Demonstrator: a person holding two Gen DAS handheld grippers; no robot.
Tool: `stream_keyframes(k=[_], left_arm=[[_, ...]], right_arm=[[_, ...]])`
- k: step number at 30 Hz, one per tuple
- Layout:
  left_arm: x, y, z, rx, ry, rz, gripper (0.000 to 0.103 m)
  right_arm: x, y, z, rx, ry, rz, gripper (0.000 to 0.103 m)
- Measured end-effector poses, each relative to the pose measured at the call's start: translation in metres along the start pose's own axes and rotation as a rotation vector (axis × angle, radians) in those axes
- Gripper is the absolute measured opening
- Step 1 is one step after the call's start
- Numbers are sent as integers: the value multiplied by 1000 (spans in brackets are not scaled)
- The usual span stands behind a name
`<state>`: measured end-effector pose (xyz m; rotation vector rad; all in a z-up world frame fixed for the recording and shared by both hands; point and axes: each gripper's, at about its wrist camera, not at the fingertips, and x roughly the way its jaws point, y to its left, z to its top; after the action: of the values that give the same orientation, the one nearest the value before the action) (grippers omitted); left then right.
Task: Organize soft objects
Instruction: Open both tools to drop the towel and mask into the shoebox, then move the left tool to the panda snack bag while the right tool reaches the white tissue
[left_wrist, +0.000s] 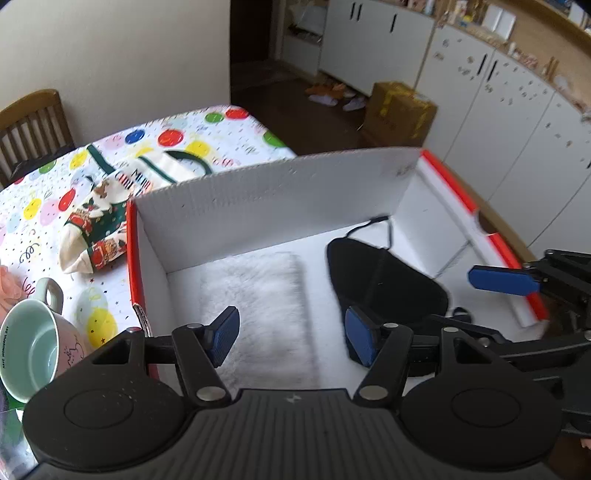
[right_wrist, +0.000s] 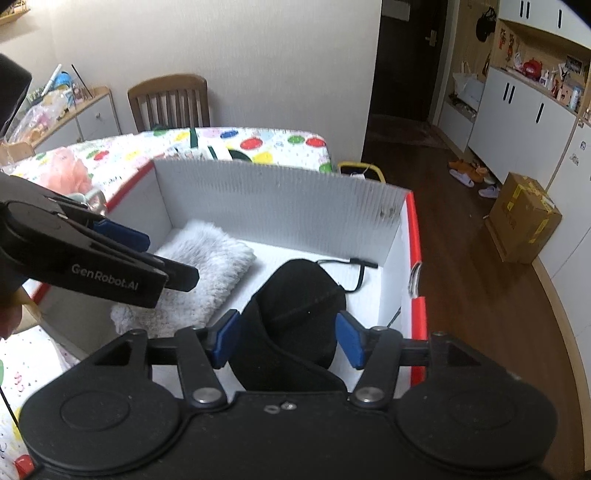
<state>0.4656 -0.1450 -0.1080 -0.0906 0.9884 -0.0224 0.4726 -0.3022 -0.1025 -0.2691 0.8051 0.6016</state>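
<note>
Both grippers are hanging open and empty over the white box (left_wrist: 280, 184), where the fluffy white mat (left_wrist: 258, 295) and the black cap (right_wrist: 299, 314) are already lying side by side. The patterned fabric bag (left_wrist: 99, 221) is lying on the counter (left_wrist: 37, 206) beyond the box's left wall, nearer the left gripper (left_wrist: 291, 336) than the right gripper (right_wrist: 288, 341). The box wall is hiding the bag's right edge, and its long axis is hard to judge.

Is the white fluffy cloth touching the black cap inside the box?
Apart. Left wrist view shows bare box floor between white fluffy cloth and black cap.
</note>
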Motion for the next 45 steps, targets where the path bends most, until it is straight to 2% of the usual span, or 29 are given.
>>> stream_keyframes(k=[3,11,14,17,22,26,31,35,37,41,45], left_arm=[[-15,-2,-3,7,-34,-22,63],[-64,-3,-17,18,-137,-16,64],[-82,-3,-23,25,-168,-5,65],[-100,-1,-31,25,-205,3,70],[-129,4,-45,20,-264,19,71],[-151,11,-58,4,-302,22,80],[-177,27,-76,-22,-346,8,81],[-193,40,-91,-33,-370,9,88],[-201,48,-100,-43,-379,4,89],[-214,64,-117,-63,-391,1,102],[-226,79,-137,-63,-417,11,102]], right_arm=[[-13,0,0,12,-27,10,60],[-51,9,1,22,-99,43,65],[-62,15,1,34,-129,41,70],[-72,20,1,53,-155,46,73],[-89,32,-2,56,-194,74,80],[-102,49,-3,38,-220,93,88],[-117,72,-5,36,-251,105,94],[-128,93,-8,54,-272,113,98],[-133,103,-11,58,-277,118,100],[-140,126,-19,53,-285,120,101],[-143,146,-25,51,-291,130,102]])
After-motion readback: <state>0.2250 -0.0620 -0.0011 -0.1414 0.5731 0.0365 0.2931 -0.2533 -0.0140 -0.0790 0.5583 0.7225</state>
